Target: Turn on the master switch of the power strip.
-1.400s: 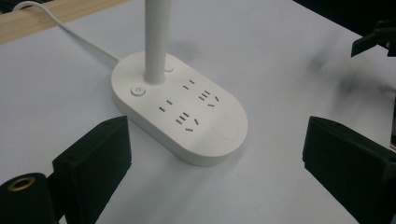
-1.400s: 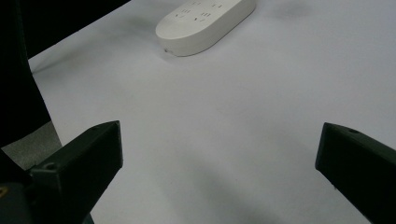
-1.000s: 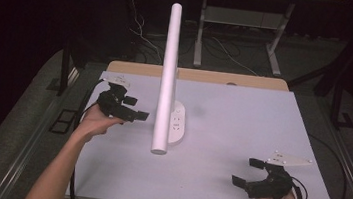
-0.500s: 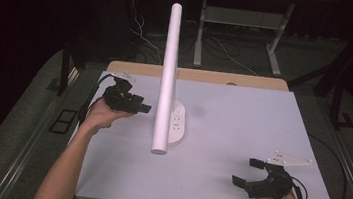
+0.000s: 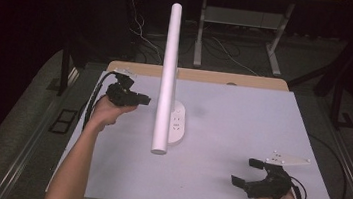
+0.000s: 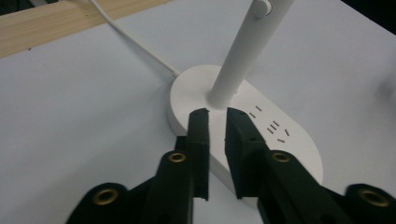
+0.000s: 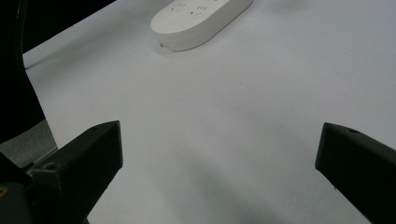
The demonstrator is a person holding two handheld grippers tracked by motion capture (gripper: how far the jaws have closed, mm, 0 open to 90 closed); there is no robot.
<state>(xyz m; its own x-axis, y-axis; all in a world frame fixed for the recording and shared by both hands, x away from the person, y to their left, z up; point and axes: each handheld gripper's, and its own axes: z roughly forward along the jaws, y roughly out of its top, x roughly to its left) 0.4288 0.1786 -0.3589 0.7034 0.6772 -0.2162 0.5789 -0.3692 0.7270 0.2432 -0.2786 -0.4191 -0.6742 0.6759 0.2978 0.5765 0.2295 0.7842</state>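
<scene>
Black plastic, matte and blocky, makes up the left hand-held gripper; brass-coloured rivets sit at its joints. Its jaws have just been closing and now stand nearly together, a narrow slot left between the flat pads with nothing caught in it. The tips hover just over the near edge of the lamp base, close to the foot of the stem.

The lamp is smooth white plastic. Its base is a flat oval slab with rounded edges, carrying small dark socket slots on top. A round stem rises from the base at a tilt, and in the high view a long straight white tube stands over it. A white cord leaves the base and runs toward the pale wooden strip at the far edge. The lamp stands left of centre on the tabletop, a plain, pale grey-white, matte sheet.

The right hand-held gripper, of the same black plastic with a grey three-cornered plate on top, rests at the near right of the tabletop, jaws spread wide and empty, well apart from the lamp.
</scene>
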